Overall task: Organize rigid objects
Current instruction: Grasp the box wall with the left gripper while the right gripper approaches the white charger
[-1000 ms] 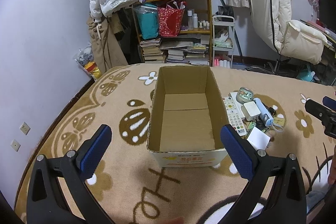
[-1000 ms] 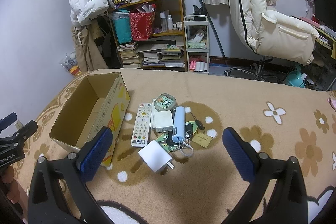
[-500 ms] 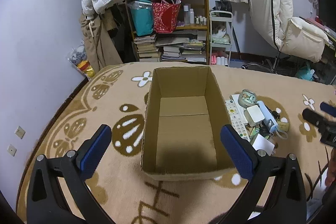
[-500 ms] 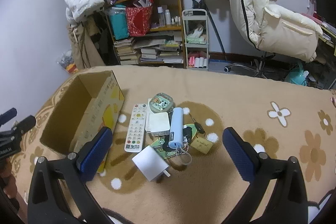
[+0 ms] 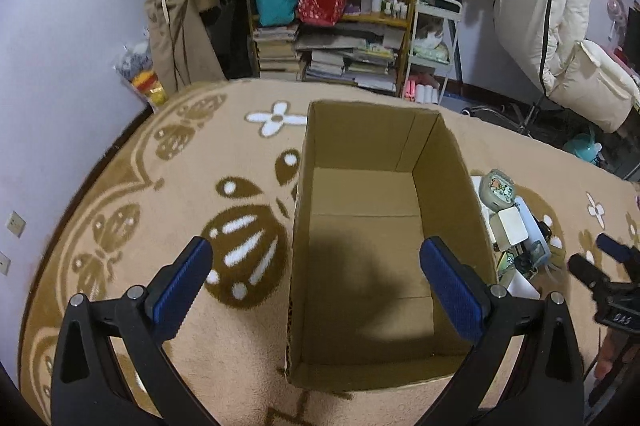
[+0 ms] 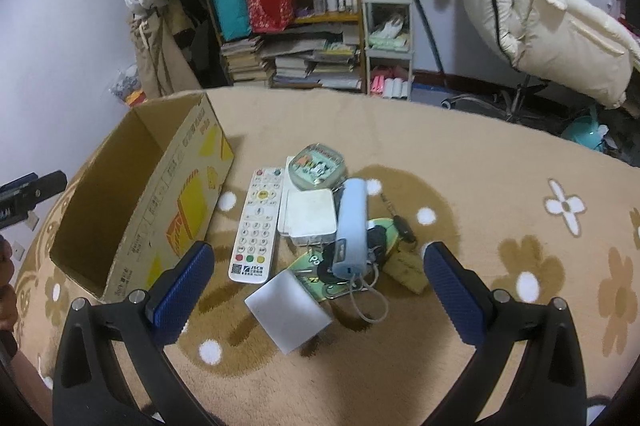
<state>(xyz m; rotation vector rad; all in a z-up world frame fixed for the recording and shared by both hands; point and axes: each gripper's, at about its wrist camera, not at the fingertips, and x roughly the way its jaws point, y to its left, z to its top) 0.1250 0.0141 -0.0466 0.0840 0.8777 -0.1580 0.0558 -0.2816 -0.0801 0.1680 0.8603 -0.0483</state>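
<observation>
An open, empty cardboard box (image 5: 372, 246) stands on the patterned rug; it also shows in the right wrist view (image 6: 132, 194). My left gripper (image 5: 316, 286) is open and empty, hovering over the box's near left part. A pile of small items lies right of the box: a white remote (image 6: 256, 222), a white square box (image 6: 310, 214), a light blue power bank (image 6: 352, 226), a round tin (image 6: 318, 168), a white charger block (image 6: 288, 312), keys (image 6: 402, 228) and a small card (image 6: 406, 264). My right gripper (image 6: 320, 290) is open and empty above the pile's near edge.
A tan rug with brown and white flowers (image 6: 520, 226) covers the surface. Behind it stand a cluttered bookshelf (image 6: 296, 26), a small white cart (image 6: 388, 38) and a cream padded chair (image 6: 560, 26). The right gripper's tips show in the left wrist view (image 5: 600, 274).
My left gripper has moved forward and over the box, which now fills more of the view. My right gripper has moved closer to the pile. Both stayed open.
</observation>
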